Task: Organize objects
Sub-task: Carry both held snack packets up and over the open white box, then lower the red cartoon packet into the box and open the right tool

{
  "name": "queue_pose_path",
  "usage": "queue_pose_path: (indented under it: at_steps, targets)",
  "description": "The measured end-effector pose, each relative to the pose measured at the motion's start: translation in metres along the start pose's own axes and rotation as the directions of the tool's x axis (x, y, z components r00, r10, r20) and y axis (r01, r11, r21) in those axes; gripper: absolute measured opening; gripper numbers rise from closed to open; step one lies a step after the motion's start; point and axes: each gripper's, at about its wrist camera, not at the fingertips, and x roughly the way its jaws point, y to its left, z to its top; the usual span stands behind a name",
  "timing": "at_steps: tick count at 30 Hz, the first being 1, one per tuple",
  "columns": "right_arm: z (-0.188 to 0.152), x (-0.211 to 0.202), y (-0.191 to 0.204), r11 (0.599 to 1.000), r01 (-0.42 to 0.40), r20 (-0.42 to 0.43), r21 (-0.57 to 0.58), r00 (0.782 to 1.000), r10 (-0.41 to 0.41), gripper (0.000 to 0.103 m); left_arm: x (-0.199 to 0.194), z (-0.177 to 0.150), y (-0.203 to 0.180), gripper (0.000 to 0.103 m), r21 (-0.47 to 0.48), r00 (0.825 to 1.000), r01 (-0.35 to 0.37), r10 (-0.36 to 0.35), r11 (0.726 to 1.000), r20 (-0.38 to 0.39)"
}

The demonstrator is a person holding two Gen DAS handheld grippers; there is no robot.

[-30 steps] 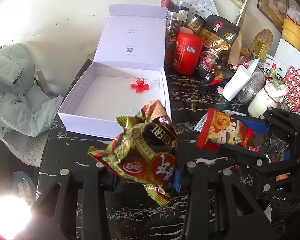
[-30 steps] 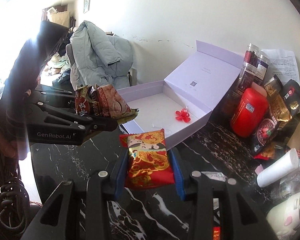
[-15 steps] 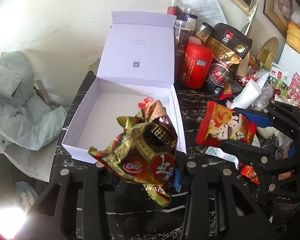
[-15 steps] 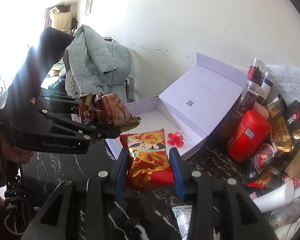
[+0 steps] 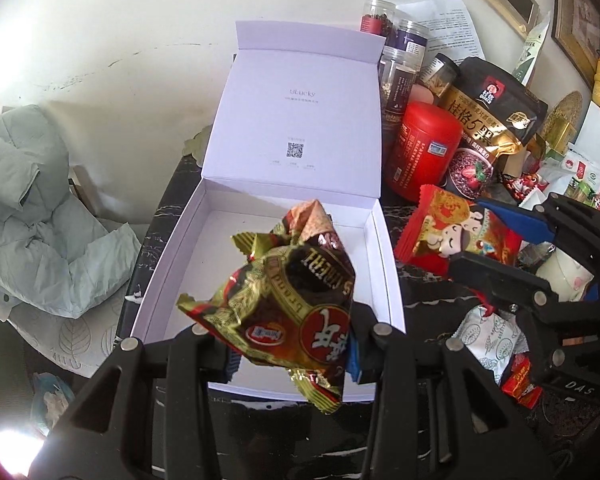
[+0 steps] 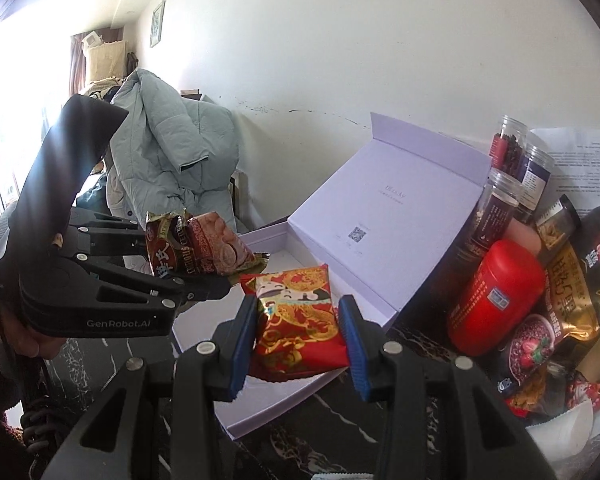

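Note:
My left gripper (image 5: 292,354) is shut on a crumpled gold-and-brown snack packet (image 5: 284,304) and holds it above the open lavender box (image 5: 388,264), whose lid (image 5: 300,120) stands upright at the back. My right gripper (image 6: 300,340) is shut on a red-and-gold snack packet (image 6: 300,320) and holds it over the box's near right edge (image 6: 292,396). The left gripper (image 6: 204,284) with its packet (image 6: 196,248) shows in the right wrist view, and the right gripper's packet (image 5: 456,240) shows in the left wrist view. The packets hide the box floor's middle.
A red canister (image 5: 424,152), a black-and-gold pouch (image 5: 488,120), clear jars (image 5: 400,60) and small packets (image 5: 488,336) crowd the dark marble table (image 5: 420,296) right of the box. A pale green jacket (image 5: 32,216) lies on a chair to the left.
Both grippers have moved forward with their packets, from in front of the box to over it. The small red ornament in the box is now hidden behind the packets.

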Motion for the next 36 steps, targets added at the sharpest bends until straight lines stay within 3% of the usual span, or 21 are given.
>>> queue_pose_path:
  at_steps: [5, 12, 22, 24, 26, 28, 32, 36]
  targets:
    - [0.015, 0.012, -0.015, 0.999, 0.030, 0.011, 0.026, 0.999, -0.030, 0.042, 0.014, 0.017, 0.007, 0.037, -0.005, 1.000, -0.024, 0.024, 1.000, 0.008]
    - [0.034, 0.035, -0.025, 0.998, 0.034, 0.013, 0.059, 0.999, -0.035, 0.042, 0.031, 0.039, 0.017, 0.037, 0.018, 0.994, -0.111, 0.110, 0.994, 0.026]
    - [0.043, 0.091, -0.041, 0.994, 0.033, -0.028, 0.101, 0.999, -0.030, 0.042, 0.076, 0.055, 0.046, 0.037, 0.004, 0.994, -0.099, 0.100, 0.995, -0.053]
    - [0.043, 0.098, -0.045, 0.994, 0.021, -0.030, 0.112, 0.999, -0.018, 0.028, 0.086, 0.061, 0.049, 0.037, 0.004, 0.993, -0.098, 0.098, 0.995, -0.065]
    - [0.042, 0.104, -0.048, 0.992, 0.014, -0.037, 0.124, 0.999, -0.009, 0.027, 0.095, 0.065, 0.052, 0.037, 0.003, 0.993, -0.093, 0.093, 0.996, -0.076]
    - [0.040, 0.112, -0.049, 0.991, 0.020, -0.056, 0.130, 0.998, -0.013, 0.018, 0.101, 0.067, 0.052, 0.037, 0.015, 0.991, -0.104, 0.105, 0.994, -0.084]
    - [0.031, 0.132, -0.051, 0.989, -0.025, -0.100, 0.148, 0.994, 0.040, 0.014, 0.117, 0.061, 0.051, 0.037, 0.025, 0.986, -0.108, 0.110, 0.994, -0.125]
    - [0.024, 0.146, -0.055, 0.987, -0.011, -0.137, 0.158, 0.990, 0.033, 0.014, 0.128, 0.057, 0.047, 0.037, 0.048, 0.981, -0.120, 0.126, 0.992, -0.147]
